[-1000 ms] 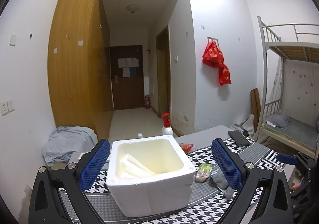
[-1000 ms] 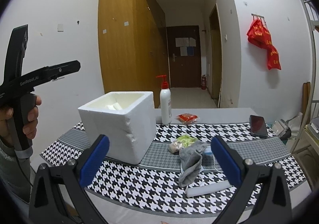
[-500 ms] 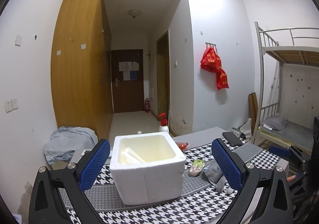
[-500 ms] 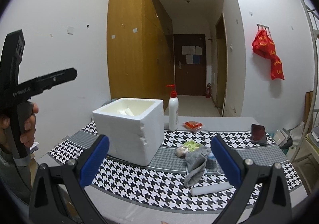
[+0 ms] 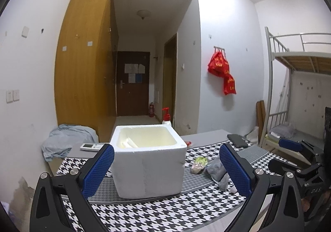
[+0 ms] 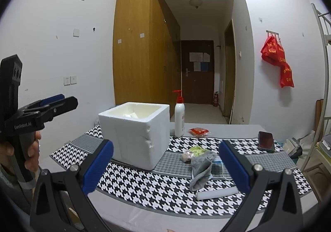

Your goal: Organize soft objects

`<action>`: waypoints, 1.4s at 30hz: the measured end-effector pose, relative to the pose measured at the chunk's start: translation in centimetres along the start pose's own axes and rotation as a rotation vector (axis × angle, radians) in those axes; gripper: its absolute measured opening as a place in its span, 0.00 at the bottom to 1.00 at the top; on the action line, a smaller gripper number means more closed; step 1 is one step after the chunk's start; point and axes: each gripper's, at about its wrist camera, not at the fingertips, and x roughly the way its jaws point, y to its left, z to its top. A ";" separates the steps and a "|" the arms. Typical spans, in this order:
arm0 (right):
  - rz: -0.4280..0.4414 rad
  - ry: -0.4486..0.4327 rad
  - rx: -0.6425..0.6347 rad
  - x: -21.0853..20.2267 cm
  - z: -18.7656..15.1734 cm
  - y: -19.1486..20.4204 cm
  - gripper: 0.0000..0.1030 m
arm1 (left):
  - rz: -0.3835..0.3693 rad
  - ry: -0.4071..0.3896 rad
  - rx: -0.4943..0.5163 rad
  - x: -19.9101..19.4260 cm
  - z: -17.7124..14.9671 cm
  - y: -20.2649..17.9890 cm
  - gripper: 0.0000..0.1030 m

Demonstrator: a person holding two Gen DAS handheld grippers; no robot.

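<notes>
A white foam box (image 5: 148, 159) stands on the houndstooth cloth (image 6: 144, 186); it also shows in the right wrist view (image 6: 134, 135), with pale foam pieces inside. Right of it lie a grey sock (image 6: 201, 170), a green-and-pink packet (image 6: 192, 152), a white roll (image 6: 217, 192) and a blue-white mask (image 6: 219, 164). My left gripper (image 5: 166, 172) is open and empty, held back from the box. My right gripper (image 6: 165, 167) is open and empty, in front of the table. The sock (image 5: 217, 169) and packet (image 5: 198, 164) show in the left wrist view too.
A pump bottle (image 6: 179, 116) and a red packet (image 6: 199, 131) stand behind the box. A phone (image 6: 266, 141) lies at the right. A remote (image 5: 90, 146) lies at the far left. A bunk bed (image 5: 300, 95) is at the right.
Both grippers have pulled back and risen away from the table, so the box and soft items look smaller and farther. Both stay open.
</notes>
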 end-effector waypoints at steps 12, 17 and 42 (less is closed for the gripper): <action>0.008 0.035 -0.009 1.3 -2.3 0.3 1.00 | 0.066 0.011 -0.030 0.3 -4.1 0.5 0.99; 0.031 0.052 0.004 2.0 -2.9 0.2 1.00 | 0.073 0.036 -0.048 0.7 -4.9 0.9 0.99; -0.116 0.124 0.108 1.6 -5.5 -7.0 1.00 | -0.154 0.160 -0.003 7.1 -5.9 -5.4 0.99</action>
